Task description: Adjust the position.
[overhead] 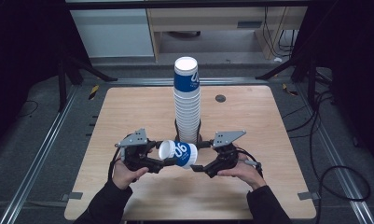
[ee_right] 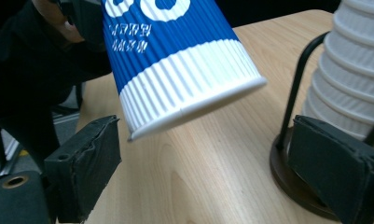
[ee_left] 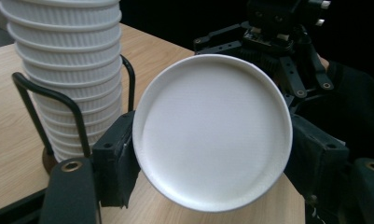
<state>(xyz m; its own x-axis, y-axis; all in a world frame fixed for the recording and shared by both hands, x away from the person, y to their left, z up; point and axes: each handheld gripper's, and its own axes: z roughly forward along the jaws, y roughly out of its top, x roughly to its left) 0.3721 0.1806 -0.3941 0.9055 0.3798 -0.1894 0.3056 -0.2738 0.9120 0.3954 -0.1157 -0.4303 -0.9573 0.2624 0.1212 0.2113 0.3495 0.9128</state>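
In front of the cup stack (overhead: 187, 100), my left claw (overhead: 168, 162) grips the blue cup (overhead: 179, 153) sideways, right claw (overhead: 197, 168) spread empty; next, upright placement on the table (overhead: 250, 116).

The cup (overhead: 179, 154) lies on its side between the two grippers, above the surface (overhead: 128, 112) — its mouth toward the left gripper (overhead: 163, 163), its base toward the right gripper (overhead: 198, 167). The left gripper's jaws sit one on each side of the cup, against its rim. The right gripper's jaws stand apart, the cup's base just ahead of them and clear of both. Beyond both grippers — toward the far edge of the surface — a stack of cups (overhead: 186, 100) stands upright in a wire holder (ee_left: 45, 95), close behind the cup.
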